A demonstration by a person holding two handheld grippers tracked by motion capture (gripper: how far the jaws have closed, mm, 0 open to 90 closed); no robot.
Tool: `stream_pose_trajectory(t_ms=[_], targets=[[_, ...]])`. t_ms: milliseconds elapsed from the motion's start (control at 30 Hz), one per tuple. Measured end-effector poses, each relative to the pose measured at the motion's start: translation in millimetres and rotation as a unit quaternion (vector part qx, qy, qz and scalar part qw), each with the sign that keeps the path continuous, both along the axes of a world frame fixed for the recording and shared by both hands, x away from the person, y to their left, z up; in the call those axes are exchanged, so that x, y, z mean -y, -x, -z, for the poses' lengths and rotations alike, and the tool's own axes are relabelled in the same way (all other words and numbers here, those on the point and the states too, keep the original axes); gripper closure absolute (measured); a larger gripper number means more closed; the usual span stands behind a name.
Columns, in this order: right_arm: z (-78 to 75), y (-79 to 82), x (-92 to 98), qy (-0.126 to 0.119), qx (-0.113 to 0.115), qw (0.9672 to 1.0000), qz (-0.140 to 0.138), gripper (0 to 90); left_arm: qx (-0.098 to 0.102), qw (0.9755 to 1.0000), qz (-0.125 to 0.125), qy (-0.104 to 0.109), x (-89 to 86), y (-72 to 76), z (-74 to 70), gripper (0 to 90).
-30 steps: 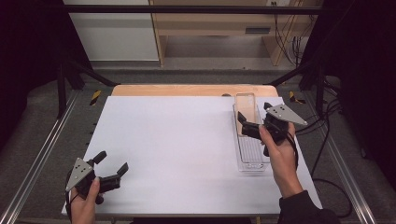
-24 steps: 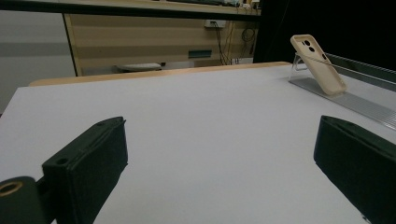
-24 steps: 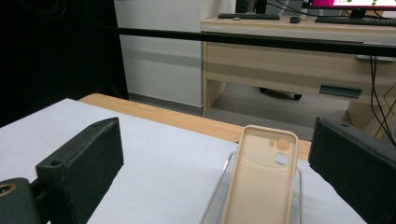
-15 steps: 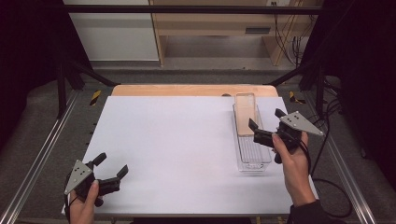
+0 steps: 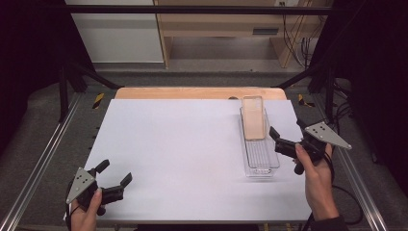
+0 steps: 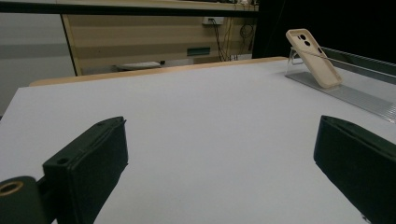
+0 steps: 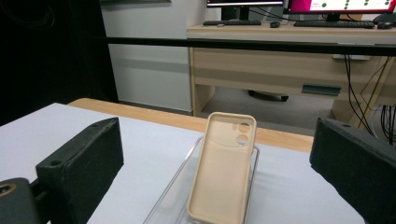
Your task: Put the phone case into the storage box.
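From my remote seat I read the beige soft-plastic phone case (image 5: 253, 123) as the thing in play: it leans tilted against the far end of a long clear ribbed plastic tray (image 5: 260, 161) on the right half of the white table sheet (image 5: 183, 154), its camera cut-outs uppermost. Its long axis runs away from me along the tray's length, rising toward the far edge. My right hand-held gripper (image 5: 285, 139) is by far the nearer one; it sits just beside the tray's right wall, with the case ahead of it and a little to its left, and in the right gripper view the case (image 7: 222, 170) stands squarely between the two black jaws, which are spread wide and hold nothing. My left hand-held gripper (image 5: 117, 179) rests near the table's near-left corner, well apart from the tray, jaws likewise spread wide and empty; in the left gripper view the case (image 6: 314, 58) is far off to the upper right. Compared with a second ago, the right gripper has drawn back off the tray toward the table's right edge, while the left has barely shifted. I judge any grasp would fall to the right hand, closing across the case's short width.
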State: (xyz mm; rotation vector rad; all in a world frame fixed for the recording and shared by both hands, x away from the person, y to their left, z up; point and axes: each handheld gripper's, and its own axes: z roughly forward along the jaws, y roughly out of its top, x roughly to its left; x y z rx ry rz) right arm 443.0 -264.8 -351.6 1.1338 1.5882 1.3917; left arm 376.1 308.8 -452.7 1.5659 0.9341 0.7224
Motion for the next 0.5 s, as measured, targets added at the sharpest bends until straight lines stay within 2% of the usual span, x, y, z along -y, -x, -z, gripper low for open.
stream_pose_trajectory(t_ms=[333, 500], targets=[[6.2, 10.6, 14.5, -0.005, -0.001, 1.0, 0.004, 3.0, 0.002, 1.0, 0.001, -0.005, 1.3, 5.3, 0.5, 2.7], [9.5, 14.7, 20.3, -0.009, 0.002, 0.9999, 0.014, 2.6, 0.001, 1.0, 0.006, 0.002, 1.9, 8.3, 0.4, 2.7]])
